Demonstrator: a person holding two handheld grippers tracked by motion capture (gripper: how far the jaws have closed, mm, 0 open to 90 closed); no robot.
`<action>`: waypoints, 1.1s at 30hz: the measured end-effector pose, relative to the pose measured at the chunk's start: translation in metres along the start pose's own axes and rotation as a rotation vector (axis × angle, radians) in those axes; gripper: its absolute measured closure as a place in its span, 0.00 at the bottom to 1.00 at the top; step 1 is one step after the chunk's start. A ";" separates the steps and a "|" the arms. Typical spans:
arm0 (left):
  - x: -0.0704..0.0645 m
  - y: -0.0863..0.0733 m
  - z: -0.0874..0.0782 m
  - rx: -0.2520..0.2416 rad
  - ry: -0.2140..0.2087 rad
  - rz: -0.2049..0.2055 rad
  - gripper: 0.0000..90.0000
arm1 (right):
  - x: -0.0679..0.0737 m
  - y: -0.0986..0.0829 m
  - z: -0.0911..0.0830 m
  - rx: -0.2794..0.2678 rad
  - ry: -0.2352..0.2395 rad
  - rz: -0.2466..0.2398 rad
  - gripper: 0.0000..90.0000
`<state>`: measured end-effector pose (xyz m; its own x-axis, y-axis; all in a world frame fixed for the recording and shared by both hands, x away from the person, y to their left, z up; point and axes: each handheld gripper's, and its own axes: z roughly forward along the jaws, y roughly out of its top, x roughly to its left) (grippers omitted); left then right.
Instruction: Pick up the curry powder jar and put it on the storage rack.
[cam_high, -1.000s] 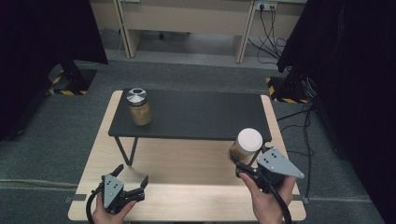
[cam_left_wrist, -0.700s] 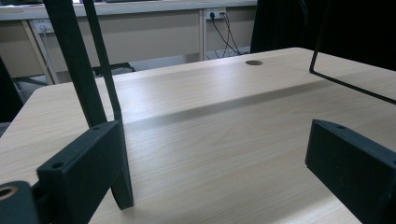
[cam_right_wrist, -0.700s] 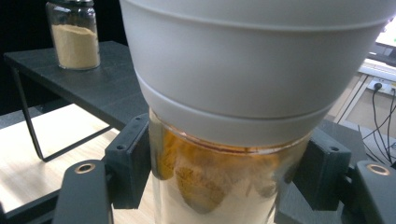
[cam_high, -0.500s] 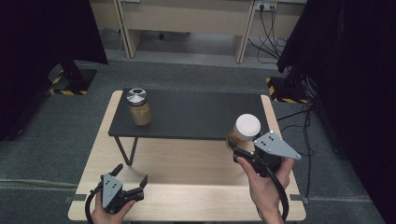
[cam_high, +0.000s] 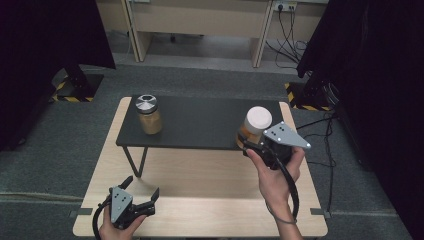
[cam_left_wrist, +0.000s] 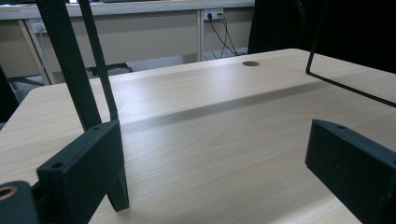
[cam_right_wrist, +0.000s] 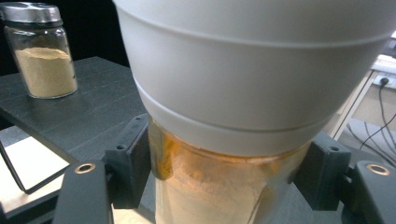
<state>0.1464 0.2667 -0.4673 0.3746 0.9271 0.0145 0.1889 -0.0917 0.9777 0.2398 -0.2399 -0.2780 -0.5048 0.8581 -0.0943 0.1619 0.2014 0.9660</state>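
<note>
Pale wood makes up the surface, which carries a low black shelf on thin wire legs; beyond it lie grey carpet, desk legs and trailing wall cables.

Nearest the person, the left tongs sit low at the front left edge of the surface, held in the left hand. Their jaws stand wide apart with nothing between them, and in the left gripper view they look along bare wood toward a shelf leg.

Farther in, the right tongs are closed on a white-lidded jar of tan powder, gripping the glass body just under the lid. The right hand reaches forward with the forearm stretched out, carrying the jar upright at the shelf's right end. Whether its base already touches the shelf I cannot tell.

The step looks like setting this jar on the shelf. To do it well, keep the jar vertical, bring it fully over the black top rather than its edge, lower until the base sits flat, and only then ease the jaws apart.

At the far left of the shelf stands a silver-lidded jar, well apart from the carried one.
</note>
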 end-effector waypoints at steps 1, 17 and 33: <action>0.000 0.000 0.000 0.001 0.000 -0.002 0.04 | -0.001 0.001 0.003 0.001 0.000 0.002 0.34; 0.002 0.001 -0.001 -0.010 -0.003 -0.002 0.04 | -0.003 0.010 0.034 0.050 -0.004 0.016 0.34; 0.001 0.000 0.000 -0.006 -0.008 -0.003 0.04 | -0.006 0.011 0.045 0.070 -0.003 0.015 0.34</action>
<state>0.1464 0.2673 -0.4672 0.3813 0.9244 0.0101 0.1843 -0.0867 0.9790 0.2825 -0.2217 -0.2772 -0.4993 0.8627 -0.0805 0.2287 0.2208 0.9481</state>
